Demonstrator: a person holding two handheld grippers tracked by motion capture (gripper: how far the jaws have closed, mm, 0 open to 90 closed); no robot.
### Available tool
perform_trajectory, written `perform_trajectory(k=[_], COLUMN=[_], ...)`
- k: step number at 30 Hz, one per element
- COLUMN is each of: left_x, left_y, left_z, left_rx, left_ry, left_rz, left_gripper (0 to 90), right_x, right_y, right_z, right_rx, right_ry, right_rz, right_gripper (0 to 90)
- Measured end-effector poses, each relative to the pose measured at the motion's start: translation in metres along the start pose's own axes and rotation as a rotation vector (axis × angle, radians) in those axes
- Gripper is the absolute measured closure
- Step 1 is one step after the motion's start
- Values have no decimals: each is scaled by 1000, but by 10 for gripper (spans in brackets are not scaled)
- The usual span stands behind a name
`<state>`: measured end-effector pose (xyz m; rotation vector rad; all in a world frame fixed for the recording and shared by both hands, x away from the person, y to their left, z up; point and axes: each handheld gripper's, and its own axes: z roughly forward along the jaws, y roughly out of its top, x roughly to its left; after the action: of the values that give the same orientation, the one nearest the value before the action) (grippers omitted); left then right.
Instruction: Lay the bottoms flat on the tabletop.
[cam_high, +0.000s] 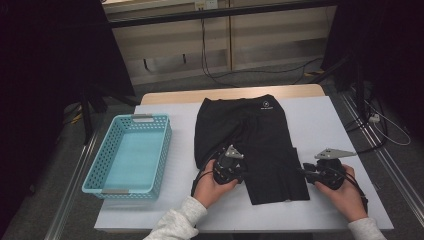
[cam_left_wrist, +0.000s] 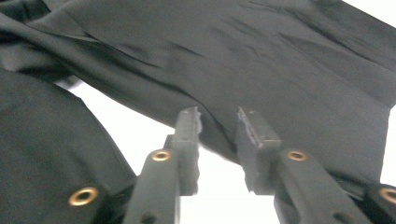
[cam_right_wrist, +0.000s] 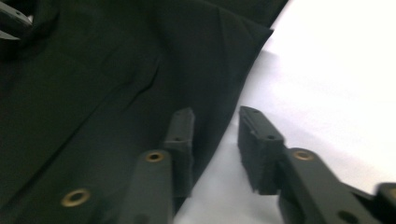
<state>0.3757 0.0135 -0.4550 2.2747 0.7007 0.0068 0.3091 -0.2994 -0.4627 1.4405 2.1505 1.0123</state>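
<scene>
Black shorts with a small white logo lie flat on the white table top, near hem toward me. My left gripper sits at the left edge of the near leg. In the left gripper view its jaws stand a little apart with the cloth's edge between the tips. My right gripper is at the right edge of the same leg. In the right gripper view its jaws straddle the cloth's edge with a gap, one jaw over the fabric and the other over the bare table.
A light blue plastic basket with perforated walls stands on the left part of the table, nothing in it. Beyond the table's far edge are a dark floor, trailing cables and black stands on both sides.
</scene>
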Motion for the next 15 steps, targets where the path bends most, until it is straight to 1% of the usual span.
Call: perform_trajectory(k=[2,3,4,5,6,9,11,12,14,15], left_x=[1,1,0,-1,-1,-2,-3,-3,-2,-3], left_y=[0,0,0,0,0,1,1,1,1,0], left_z=[0,0,0,1,0,0,-1,-3,-5,-6], left_rx=[11,18,22,24,28,34,45,58,73,73], left_ry=[-31,-48,-58,-60,-61,-67,-76,-82,-100,-108], left_rz=[-22,-30,-31,-21,-20,-23,-18,-17,-16,-24], left_gripper=[791,828,855,860,866,876,879,881,883,883], right_x=[0,1,1,2,2,4,5,5,6,6], right_y=[-1,-2,-2,-2,-3,-4,-5,-6,-6,-7], right_z=[-1,-1,-1,-2,-2,-3,-6,-7,-10,-12], right_rx=[5,5,8,15,16,23,25,30,42,40], right_ry=[25,38,52,68,85,101,117,124,130,130], right_rz=[20,19,25,31,34,41,44,47,55,53], right_gripper=[759,806,834,868,880,886,887,888,889,890])
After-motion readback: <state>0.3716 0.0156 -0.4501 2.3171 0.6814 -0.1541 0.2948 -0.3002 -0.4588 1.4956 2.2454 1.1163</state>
